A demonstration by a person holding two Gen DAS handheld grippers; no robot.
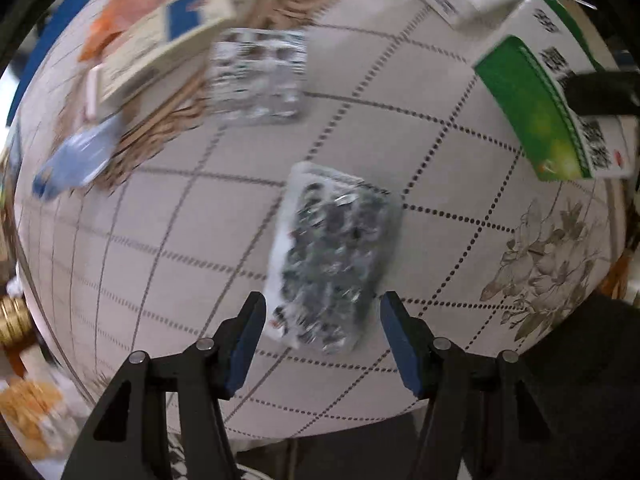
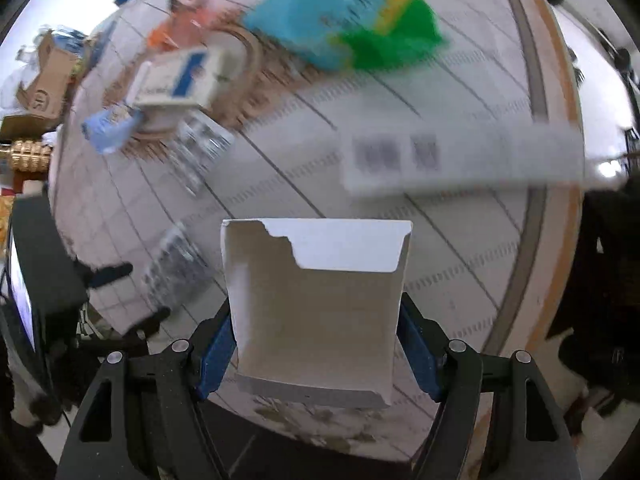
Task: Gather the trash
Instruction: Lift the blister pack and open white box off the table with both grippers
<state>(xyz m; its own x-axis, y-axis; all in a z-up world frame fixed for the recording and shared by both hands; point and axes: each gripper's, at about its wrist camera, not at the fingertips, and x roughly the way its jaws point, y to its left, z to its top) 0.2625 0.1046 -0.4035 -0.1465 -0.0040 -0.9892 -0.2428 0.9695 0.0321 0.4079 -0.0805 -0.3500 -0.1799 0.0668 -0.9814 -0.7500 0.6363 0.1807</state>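
Note:
My left gripper (image 1: 322,312) is open above the tablecloth, its blue pads on either side of the near end of a used silver blister pack (image 1: 332,256). A second blister pack (image 1: 258,76) lies farther off. My right gripper (image 2: 316,332) is shut on a white medicine box (image 2: 316,300) with a torn flap, held over the table. In the left wrist view the same box shows its green side (image 1: 536,112) at the right, with a black finger (image 1: 600,94) of the right gripper on it. Both blister packs also show in the right wrist view (image 2: 176,264) (image 2: 200,148).
A woven basket (image 2: 248,64) at the far left holds a beige and blue box (image 1: 160,52), an orange wrapper (image 2: 188,8) and a blue packet (image 1: 76,160). A teal and green bag (image 2: 344,20) and a long white box (image 2: 460,160) lie on the round table (image 2: 536,80).

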